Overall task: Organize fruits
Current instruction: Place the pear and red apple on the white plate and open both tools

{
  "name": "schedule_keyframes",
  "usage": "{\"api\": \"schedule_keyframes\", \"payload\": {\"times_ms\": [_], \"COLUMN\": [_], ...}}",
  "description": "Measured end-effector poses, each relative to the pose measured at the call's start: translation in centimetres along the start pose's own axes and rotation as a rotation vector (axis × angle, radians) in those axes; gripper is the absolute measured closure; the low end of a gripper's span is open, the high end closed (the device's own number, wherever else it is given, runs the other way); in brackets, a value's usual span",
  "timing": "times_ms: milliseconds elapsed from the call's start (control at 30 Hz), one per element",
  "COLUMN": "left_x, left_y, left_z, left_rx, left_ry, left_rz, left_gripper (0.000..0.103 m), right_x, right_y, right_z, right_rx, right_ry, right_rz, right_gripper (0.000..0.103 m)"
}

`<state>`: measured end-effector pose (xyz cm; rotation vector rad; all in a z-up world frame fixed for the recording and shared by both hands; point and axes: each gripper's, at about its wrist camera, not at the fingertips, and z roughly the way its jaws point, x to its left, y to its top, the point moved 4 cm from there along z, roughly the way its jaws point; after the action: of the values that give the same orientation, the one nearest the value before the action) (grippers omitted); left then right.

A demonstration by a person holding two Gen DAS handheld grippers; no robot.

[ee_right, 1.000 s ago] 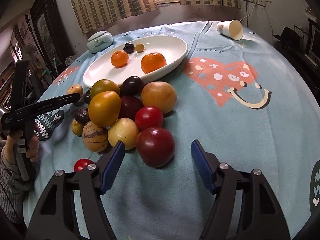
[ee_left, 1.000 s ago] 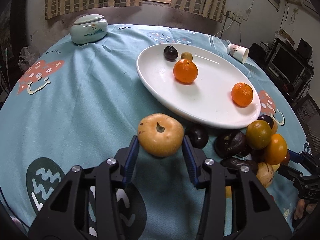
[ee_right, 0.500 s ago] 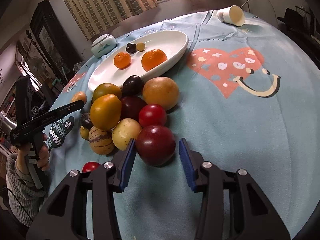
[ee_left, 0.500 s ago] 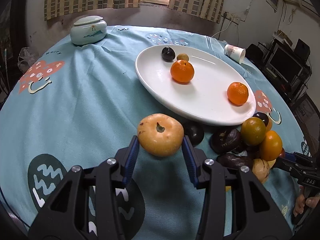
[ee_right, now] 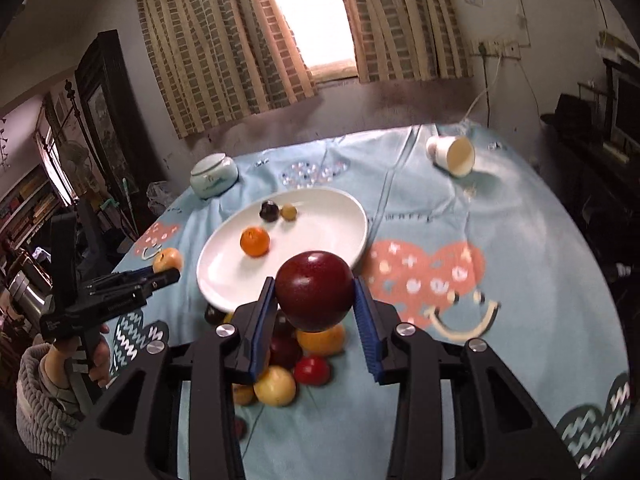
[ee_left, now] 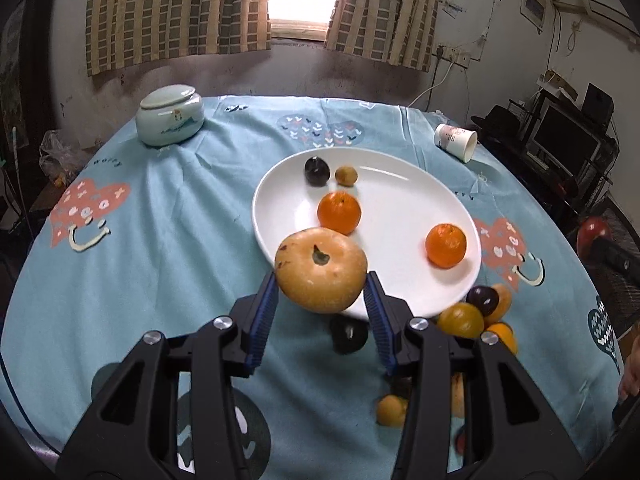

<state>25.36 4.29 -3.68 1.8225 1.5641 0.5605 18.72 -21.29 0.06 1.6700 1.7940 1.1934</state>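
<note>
The left gripper (ee_left: 322, 300) angles downward, clamping a tan fruit (ee_left: 321, 270) above the white plate's (ee_left: 400, 184) near rim; the right gripper (ee_right: 315, 307), jaws just closed, grips a dark red fruit (ee_right: 314, 290), seemingly lifted over the fruit pile (ee_right: 298, 354) at the table's near edge.
</note>
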Motion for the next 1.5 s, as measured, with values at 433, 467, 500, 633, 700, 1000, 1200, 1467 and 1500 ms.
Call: {"api": "schedule_keyframes", "payload": {"times_ms": [433,467,500,633,700,1000,1200,1467,1500], "left_x": [-1.8,-1.6,-1.5,-1.6,-1.7,-1.0,-0.8,0.0,-0.2], "left_y": [0.0,-0.1,0.0,-0.1,0.0,0.7,0.7,-1.7,-2.5], "left_z": [7.9,8.3,8.6,9.3,9.2,7.4,6.6,1.8,1.2], "left_rx": [0.101,0.107,0.113,0.121,0.114,0.068,0.055,0.005,0.003], "left_ry": [0.009,0.012,0.014,0.019,0.023,0.024,0.025,0.035,0.036], "left_rz": [0.017,0.014,0.012,0.02,0.027,-0.003,-0.002,-0.015,-0.009], "left_gripper": [0.058,0.058,0.058,0.056,0.05,0.042,0.042,0.03,0.027], "right_x": [-0.1,-0.3,-0.4,-0.6,-0.7,-0.6,0.1,3.5,3.7], "right_y": [3.4,3.4,3.4,2.9,2.6,2.9,4.7,5.2,4.3], "right_z": [16.2,16.7,17.1,18.3,18.7,18.1,15.2,5.5,4.3], "right_rx": [0.157,0.168,0.174,0.213,0.231,0.218,0.09,-0.068,-0.084], "right_ry": [-0.014,-0.014,-0.014,-0.026,-0.033,-0.067,-0.084,-0.029,-0.031], "right_rz": [0.007,0.006,0.005,-0.01,-0.013,-0.022,-0.051,-0.086,-0.093], "right_gripper": [0.064,0.064,0.064,0.063,0.063,0.045,0.029,0.007,0.001]}}
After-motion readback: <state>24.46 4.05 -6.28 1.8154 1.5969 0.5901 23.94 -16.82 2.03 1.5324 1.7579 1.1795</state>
